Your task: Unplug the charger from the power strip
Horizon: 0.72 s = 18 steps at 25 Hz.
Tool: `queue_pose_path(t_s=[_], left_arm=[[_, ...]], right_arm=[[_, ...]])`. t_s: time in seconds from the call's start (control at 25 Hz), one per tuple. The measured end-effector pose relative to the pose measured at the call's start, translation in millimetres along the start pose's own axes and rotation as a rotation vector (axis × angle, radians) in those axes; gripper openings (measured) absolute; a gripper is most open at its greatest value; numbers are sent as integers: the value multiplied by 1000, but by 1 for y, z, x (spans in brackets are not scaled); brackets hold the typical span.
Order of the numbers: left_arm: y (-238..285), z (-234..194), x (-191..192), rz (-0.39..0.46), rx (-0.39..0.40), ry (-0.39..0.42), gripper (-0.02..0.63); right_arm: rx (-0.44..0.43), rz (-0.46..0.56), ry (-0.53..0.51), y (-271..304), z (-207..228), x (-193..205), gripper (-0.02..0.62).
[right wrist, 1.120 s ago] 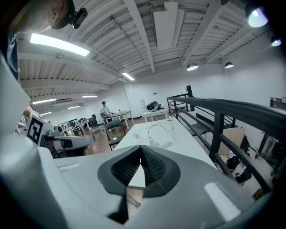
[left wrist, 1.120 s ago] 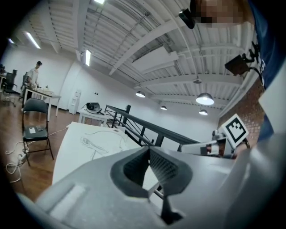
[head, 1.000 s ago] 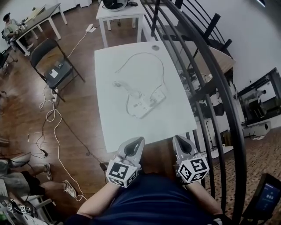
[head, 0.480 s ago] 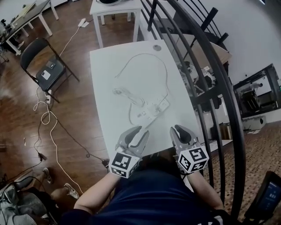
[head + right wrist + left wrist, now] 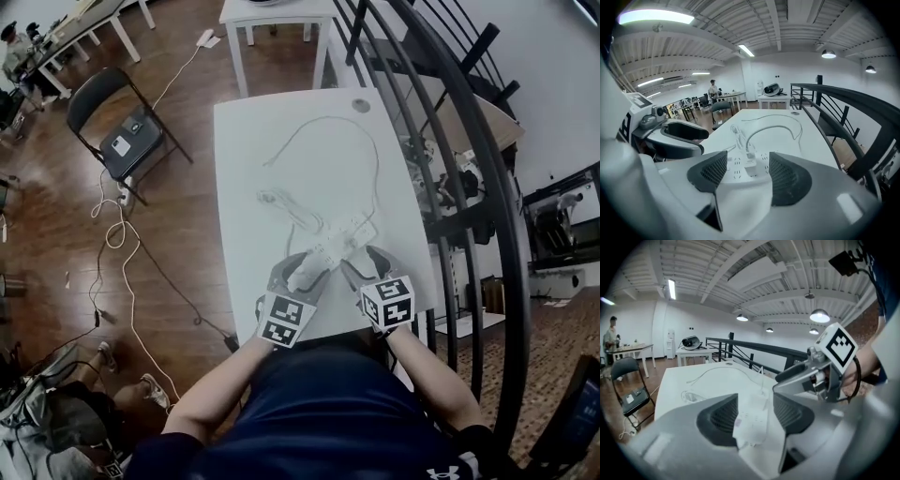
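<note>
Two grippers are opening their jaws at the white power strip (image 5: pixel 339 241). The left gripper (image 5: pixel 754 414) has the strip's near end between its jaws, unclamped. The right gripper (image 5: pixel 746 171) frames the white charger (image 5: pixel 750 165) plugged into the strip, pads clear. Beyond the strip, a thin cable (image 5: pixel 373 155) loops across the white table (image 5: pixel 246 178).

One power strip (image 5: pixel 345 235), one charger (image 5: pixel 750 162)

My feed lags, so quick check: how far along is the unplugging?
Done: nothing yet; the charger sits plugged in the power strip. In hand: left gripper straddles the strip's end, right gripper frames the charger, both jaws opening, neither pressing. Remaining: grip both, pull the charger out.
</note>
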<state>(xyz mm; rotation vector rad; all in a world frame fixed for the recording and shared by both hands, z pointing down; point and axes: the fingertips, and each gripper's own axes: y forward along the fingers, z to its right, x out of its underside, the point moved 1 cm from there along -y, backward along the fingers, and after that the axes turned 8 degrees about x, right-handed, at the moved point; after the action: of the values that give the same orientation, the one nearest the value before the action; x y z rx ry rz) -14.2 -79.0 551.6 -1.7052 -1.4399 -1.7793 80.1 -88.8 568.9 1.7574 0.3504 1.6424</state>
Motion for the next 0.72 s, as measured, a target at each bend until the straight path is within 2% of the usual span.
queue_pose_path(t_s=[0.2, 0.28, 0.36, 0.56, 0.72], left_arm=[[38, -7, 29, -113, -27, 42, 236], [50, -11, 37, -144, -41, 54, 235], [59, -15, 44, -167, -51, 59, 235], [74, -20, 67, -225, -43, 57, 233], [77, -25, 78, -232, -45, 59, 204]], right_arm=[[-1, -61, -84, 39, -8, 9, 258], [20, -86, -138, 51, -8, 14, 227], [42, -109, -179, 60, -6, 19, 205], [46, -127, -204, 68, -14, 17, 190], [56, -129, -253, 70, -18, 13, 152]])
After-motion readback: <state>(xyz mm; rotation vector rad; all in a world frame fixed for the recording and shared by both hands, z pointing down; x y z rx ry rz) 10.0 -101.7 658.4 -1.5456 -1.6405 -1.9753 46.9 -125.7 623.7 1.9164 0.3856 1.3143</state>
